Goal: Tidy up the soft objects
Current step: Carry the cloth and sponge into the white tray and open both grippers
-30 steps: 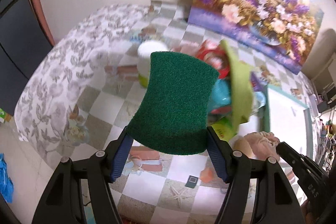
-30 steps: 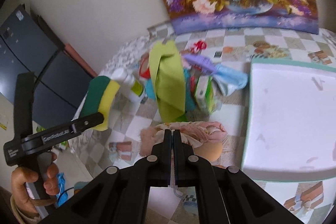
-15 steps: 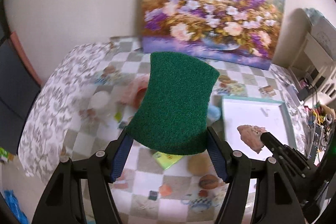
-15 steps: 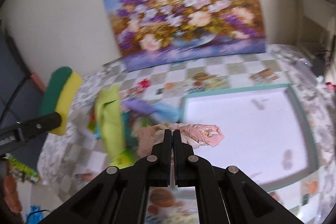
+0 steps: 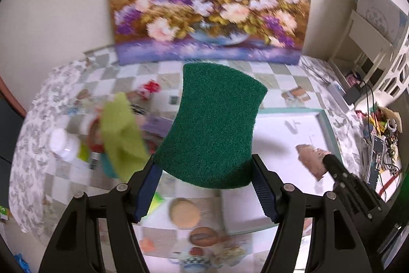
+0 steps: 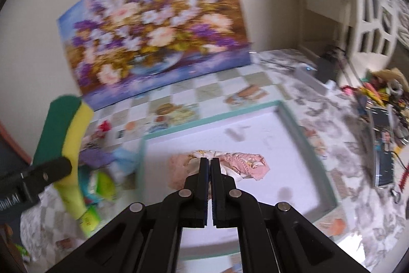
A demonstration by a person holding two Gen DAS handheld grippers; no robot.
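Note:
My left gripper (image 5: 204, 165) is shut on a green-topped yellow sponge (image 5: 214, 124), which stands upright between its blue pads. The sponge (image 6: 64, 124) also shows at the left of the right wrist view. My right gripper (image 6: 210, 161) is shut on a pink patterned cloth (image 6: 242, 160), which hangs over the white tray (image 6: 255, 124) with a teal rim. In the left wrist view the right gripper (image 5: 329, 160) and the cloth (image 5: 310, 159) are over the tray's right half (image 5: 281, 140). The sponge hides the tray's left part.
A pile with a lime-green cloth (image 5: 120, 134), purple and blue pieces and a white bottle (image 5: 62, 142) lies left of the tray on the checked tablecloth. A flower painting (image 5: 209, 4) leans on the back wall. Cables and clutter (image 5: 378, 140) crowd the right edge.
Both grippers have swung right, away from the pile and over the tray. The pink cloth came off the tablecloth with the right gripper. The sponge stays gripped.

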